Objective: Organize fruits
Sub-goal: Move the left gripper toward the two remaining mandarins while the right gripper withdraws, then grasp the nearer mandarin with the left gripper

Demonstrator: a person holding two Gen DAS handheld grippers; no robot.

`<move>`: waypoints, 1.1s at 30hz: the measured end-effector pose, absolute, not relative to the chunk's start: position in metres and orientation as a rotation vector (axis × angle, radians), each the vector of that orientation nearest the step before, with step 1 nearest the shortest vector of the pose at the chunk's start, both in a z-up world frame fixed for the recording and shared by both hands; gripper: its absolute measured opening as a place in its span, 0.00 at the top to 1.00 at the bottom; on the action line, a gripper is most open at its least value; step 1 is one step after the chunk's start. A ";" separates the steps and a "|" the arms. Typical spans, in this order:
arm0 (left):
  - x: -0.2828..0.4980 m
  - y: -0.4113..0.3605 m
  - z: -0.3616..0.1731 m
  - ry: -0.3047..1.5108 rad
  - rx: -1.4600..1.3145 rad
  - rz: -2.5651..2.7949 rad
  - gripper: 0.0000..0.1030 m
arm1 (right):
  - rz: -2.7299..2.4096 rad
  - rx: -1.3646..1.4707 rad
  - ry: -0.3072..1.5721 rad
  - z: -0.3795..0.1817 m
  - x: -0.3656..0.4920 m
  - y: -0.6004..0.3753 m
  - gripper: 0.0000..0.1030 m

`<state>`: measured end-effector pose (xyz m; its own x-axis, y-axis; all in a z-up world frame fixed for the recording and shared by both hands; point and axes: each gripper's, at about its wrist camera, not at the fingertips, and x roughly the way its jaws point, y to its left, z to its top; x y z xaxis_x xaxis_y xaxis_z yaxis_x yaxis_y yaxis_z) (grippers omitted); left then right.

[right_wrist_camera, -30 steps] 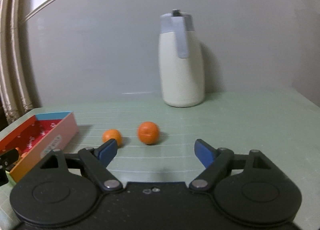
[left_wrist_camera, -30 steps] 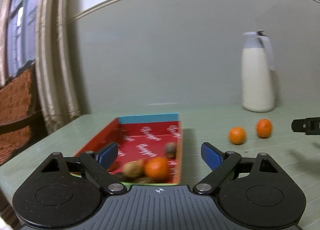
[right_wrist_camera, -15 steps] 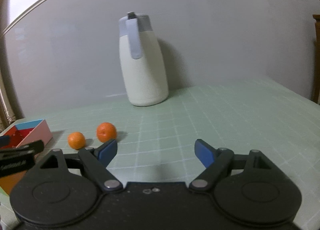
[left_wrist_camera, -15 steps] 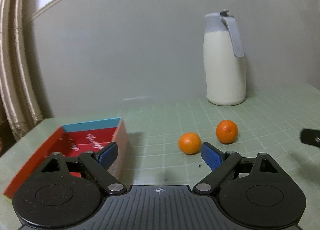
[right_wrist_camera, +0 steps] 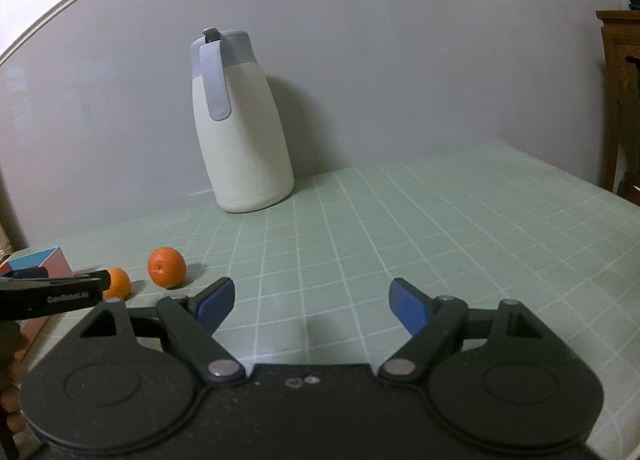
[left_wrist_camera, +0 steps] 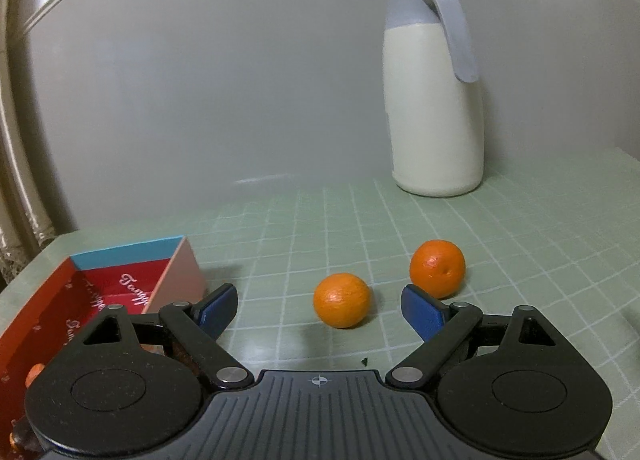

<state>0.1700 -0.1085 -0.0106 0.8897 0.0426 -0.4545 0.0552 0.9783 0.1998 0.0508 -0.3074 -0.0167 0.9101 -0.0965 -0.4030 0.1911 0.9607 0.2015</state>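
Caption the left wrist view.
Open left gripper faces two tangerines on the green mat, red box alongside.

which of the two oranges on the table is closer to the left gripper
The smaller round orange, lying between the open left gripper fingers; the bigger orange sits farther back, nearer the white jug.

Open green mat [right_wrist_camera: 440, 244] lay bare ahead of right gripper [right_wrist_camera: 310, 302]. Jug [right_wrist_camera: 240, 140] blocked far wall. Two oranges [left_wrist_camera: 342, 300] [left_wrist_camera: 437, 268], box [left_wrist_camera: 120, 284] crowded left gripper's [left_wrist_camera: 320, 310] path.
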 end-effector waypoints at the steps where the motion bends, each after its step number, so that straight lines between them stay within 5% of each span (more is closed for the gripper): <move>1: 0.172 -0.109 -0.012 0.480 0.215 -0.008 0.13 | -0.150 0.239 0.401 -0.017 0.050 -0.308 0.18; 18: 0.196 -0.111 -0.023 0.528 0.201 -0.008 0.15 | -0.142 0.247 0.404 -0.018 0.056 -0.306 0.18; 22: 0.202 -0.111 -0.025 0.554 0.195 -0.019 0.32 | -0.137 0.247 0.407 -0.018 0.057 -0.304 0.18; 33: 0.212 -0.108 -0.030 0.579 0.176 -0.023 0.35 | -0.123 0.246 0.413 -0.018 0.058 -0.301 0.18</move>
<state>0.2118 -0.1084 -0.0296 0.8373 0.0275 -0.5461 0.0712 0.9848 0.1587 0.0575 -0.3006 -0.0180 0.9091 -0.0681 -0.4109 0.1674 0.9631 0.2108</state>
